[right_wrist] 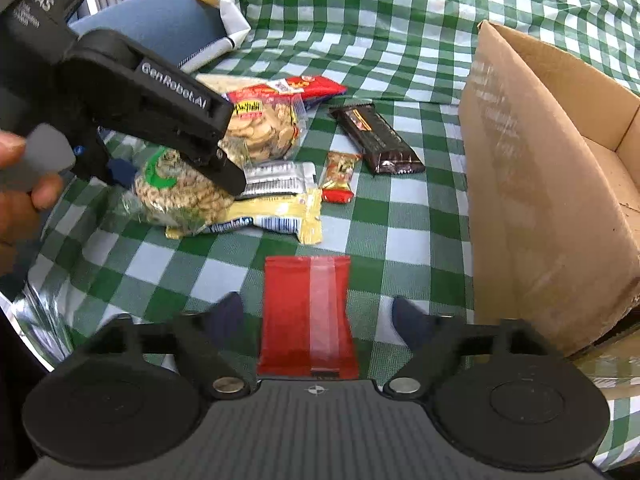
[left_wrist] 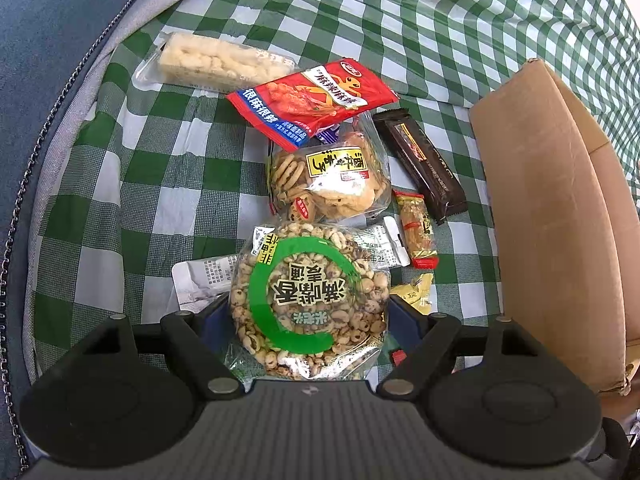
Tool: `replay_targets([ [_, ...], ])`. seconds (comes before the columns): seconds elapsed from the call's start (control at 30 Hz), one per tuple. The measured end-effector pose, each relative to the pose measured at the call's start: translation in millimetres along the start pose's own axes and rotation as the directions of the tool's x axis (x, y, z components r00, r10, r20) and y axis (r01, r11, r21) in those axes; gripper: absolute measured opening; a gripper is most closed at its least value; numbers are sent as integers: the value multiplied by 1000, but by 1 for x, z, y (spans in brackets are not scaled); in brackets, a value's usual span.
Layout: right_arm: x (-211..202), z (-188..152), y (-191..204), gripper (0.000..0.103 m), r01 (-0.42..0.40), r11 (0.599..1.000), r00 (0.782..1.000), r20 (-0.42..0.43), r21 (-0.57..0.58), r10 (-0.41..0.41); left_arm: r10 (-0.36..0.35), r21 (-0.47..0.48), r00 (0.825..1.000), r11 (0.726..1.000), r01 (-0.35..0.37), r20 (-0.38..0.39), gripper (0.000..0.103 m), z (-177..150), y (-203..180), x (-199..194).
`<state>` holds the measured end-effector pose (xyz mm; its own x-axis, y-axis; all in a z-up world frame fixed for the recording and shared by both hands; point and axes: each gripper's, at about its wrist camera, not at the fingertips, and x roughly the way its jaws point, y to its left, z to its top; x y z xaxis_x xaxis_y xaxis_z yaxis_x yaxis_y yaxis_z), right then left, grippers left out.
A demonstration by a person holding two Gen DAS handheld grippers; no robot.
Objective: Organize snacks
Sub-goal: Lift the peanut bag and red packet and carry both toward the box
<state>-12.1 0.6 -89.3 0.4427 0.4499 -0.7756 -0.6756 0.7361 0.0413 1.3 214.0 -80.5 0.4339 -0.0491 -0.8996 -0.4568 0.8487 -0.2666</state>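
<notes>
Left gripper (left_wrist: 308,312) pinching round puffed-grain cake pack (left_wrist: 308,300) at lower centre, likely heading for cardboard box (left_wrist: 552,216) at right edge. Right gripper (right_wrist: 318,312) hovering spread over red packet (right_wrist: 306,316), lower centre, lining up for grasp.

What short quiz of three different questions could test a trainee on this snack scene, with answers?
1. True or false: the left gripper grips the round puffed-grain pack.
2. What lies between the right gripper's open fingers: A) dark bar, B) red packet, C) cookie bag?
3. On which side of the snacks does the cardboard box stand in the right wrist view?

Key: 1 true. 2 B, the red packet. 3 right.
</notes>
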Motion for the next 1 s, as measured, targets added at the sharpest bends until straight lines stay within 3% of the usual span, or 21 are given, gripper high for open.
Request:
replay_targets([
  [0.23,16,-6,7,84,19,999,998,-58,-45,-21,1,0,1000,1000,-1,1,84,0,0,0],
  [0.5,11,-8,12,52,3,996,999,-33,-86,-6,3,7,1000,1000,-3,1,84,0,0,0],
  [0.73,6,-10,13,46,14,994,1000,-14,-106,-16,2,9,1000,1000,-2,5,83,0,0,-1],
  [1.0,-9,-8,9,46,50,994,996,77,-98,-42,-32,-7,999,999,32,44,82,1,3,-10],
])
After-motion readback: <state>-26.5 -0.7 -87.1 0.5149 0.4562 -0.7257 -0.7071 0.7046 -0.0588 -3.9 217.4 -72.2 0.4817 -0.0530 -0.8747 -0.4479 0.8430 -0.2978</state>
